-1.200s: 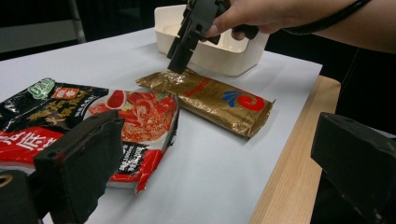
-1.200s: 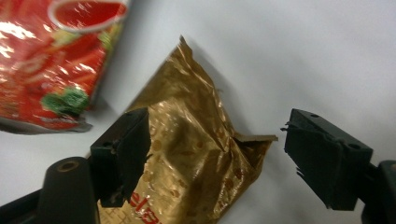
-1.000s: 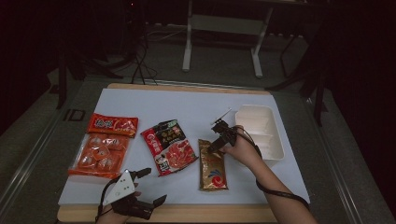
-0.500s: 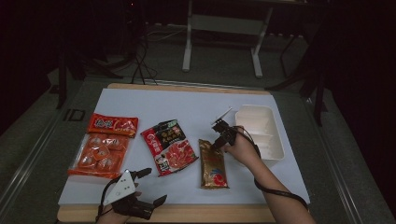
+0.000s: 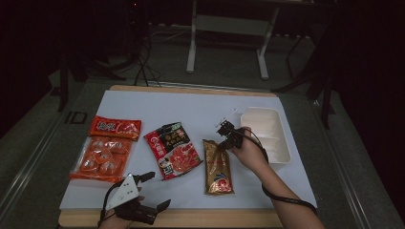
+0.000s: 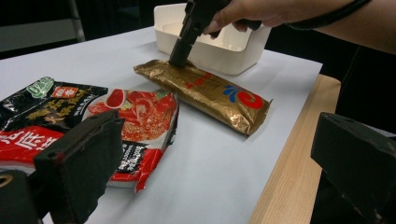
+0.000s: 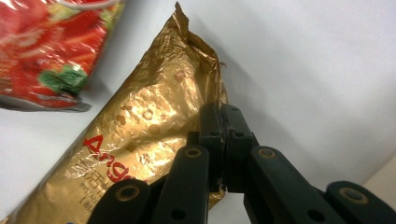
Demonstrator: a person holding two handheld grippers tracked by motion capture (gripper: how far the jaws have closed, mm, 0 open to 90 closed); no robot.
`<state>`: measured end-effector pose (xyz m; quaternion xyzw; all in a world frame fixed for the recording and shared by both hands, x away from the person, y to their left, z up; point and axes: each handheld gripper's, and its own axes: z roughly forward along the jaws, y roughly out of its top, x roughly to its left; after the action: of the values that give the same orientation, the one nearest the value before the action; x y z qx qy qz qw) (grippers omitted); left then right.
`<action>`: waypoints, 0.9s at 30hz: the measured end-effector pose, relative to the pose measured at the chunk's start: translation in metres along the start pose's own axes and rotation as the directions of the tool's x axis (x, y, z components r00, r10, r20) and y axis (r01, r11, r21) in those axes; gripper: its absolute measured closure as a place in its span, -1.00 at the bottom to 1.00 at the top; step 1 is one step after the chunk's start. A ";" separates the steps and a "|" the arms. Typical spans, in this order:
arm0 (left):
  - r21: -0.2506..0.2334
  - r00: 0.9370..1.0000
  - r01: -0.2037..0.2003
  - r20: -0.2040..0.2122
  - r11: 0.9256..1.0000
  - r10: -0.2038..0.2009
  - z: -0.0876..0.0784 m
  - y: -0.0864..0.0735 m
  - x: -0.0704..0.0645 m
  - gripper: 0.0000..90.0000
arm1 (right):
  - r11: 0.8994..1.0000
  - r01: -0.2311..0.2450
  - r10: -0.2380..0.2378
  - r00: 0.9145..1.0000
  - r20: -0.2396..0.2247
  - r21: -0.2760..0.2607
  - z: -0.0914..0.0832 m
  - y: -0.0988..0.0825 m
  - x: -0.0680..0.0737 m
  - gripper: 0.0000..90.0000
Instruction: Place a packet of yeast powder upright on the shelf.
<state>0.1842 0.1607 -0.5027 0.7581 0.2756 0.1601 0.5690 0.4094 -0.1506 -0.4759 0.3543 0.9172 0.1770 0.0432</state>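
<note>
The long crinkly gold foil pouch (image 5: 218, 167) with red lettering is lying flat on the white table cover (image 5: 191, 107), just beside the white plastic bin (image 5: 267, 136) and next to the red-and-black snack bag (image 5: 173, 150). Its far end is pinched by the right gripper (image 5: 223, 135), whose jaws have just been closing and are now clamped tight together on the foil edge, seen clearly in the right gripper view (image 7: 223, 119). The left gripper (image 5: 155, 193) is parked at the near table edge, jaws spread wide, nothing between them. An orange pack of jelly cups (image 5: 100, 157) is sitting off to the left.
</note>
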 end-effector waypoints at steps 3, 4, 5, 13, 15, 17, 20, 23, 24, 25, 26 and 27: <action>-0.002 1.000 0.000 0.000 1.000 0.000 0.000 0.000 0.000 -0.93 | 1.000 0.008 -0.009 1.000 -0.004 -0.029 -0.009 -0.001 0.002 0.99; -0.002 1.000 0.000 -0.001 1.000 0.000 0.000 0.000 0.000 -0.93 | 0.999 0.013 -0.013 1.000 -0.005 -0.045 -0.012 -0.002 0.003 0.99; -0.002 1.000 0.000 -0.001 1.000 0.000 0.000 0.000 0.000 -0.94 | 0.998 0.018 -0.018 1.000 -0.005 -0.060 -0.016 -0.003 0.004 0.99; 0.000 1.000 -0.001 -0.002 1.000 0.001 0.000 0.000 0.000 -0.93 | 0.986 0.075 -0.077 0.997 -0.008 -0.147 -0.047 -0.007 0.019 1.00; -0.003 1.000 0.003 -0.003 1.000 -0.003 0.000 0.000 0.000 -0.93 | 0.983 0.083 -0.086 0.996 -0.010 -0.164 -0.051 -0.008 0.021 1.00; -0.002 1.000 0.000 -0.002 1.000 0.000 0.000 0.000 0.000 -0.93 | 0.975 0.101 -0.106 0.994 -0.014 -0.197 -0.062 -0.010 0.025 1.00; 0.002 1.000 -0.001 0.000 1.000 0.001 0.001 0.000 -0.001 -0.93 | 0.965 0.120 -0.127 0.992 -0.012 -0.233 -0.072 -0.013 0.028 1.00; 0.000 1.000 0.000 -0.001 1.000 0.000 0.000 0.000 0.000 -0.93 | 0.956 0.128 -0.137 0.990 -0.015 -0.264 -0.081 -0.017 0.030 1.00; 0.001 1.000 0.001 -0.002 1.000 -0.001 0.000 0.000 0.000 -0.93 | 0.953 0.132 -0.141 0.990 -0.015 -0.272 -0.084 -0.018 0.030 1.00; 0.001 1.000 0.001 -0.002 1.000 -0.001 0.000 0.000 0.000 -0.93 | 0.949 0.133 -0.143 0.990 -0.015 -0.286 -0.087 -0.020 0.030 1.00; 0.001 1.000 0.000 -0.002 1.000 0.000 0.001 0.000 0.000 -0.93 | 0.945 0.136 -0.147 0.989 -0.014 -0.298 -0.089 -0.020 0.030 1.00; 0.001 1.000 0.001 -0.001 1.000 -0.001 0.001 0.000 0.000 -0.93 | 0.942 0.142 -0.154 0.988 -0.015 -0.305 -0.092 -0.021 0.030 1.00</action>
<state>0.1845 0.1599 -0.5031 0.7583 0.2761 0.1599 0.5686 0.3549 -0.1724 -0.3957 0.2703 0.9039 0.3184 0.0924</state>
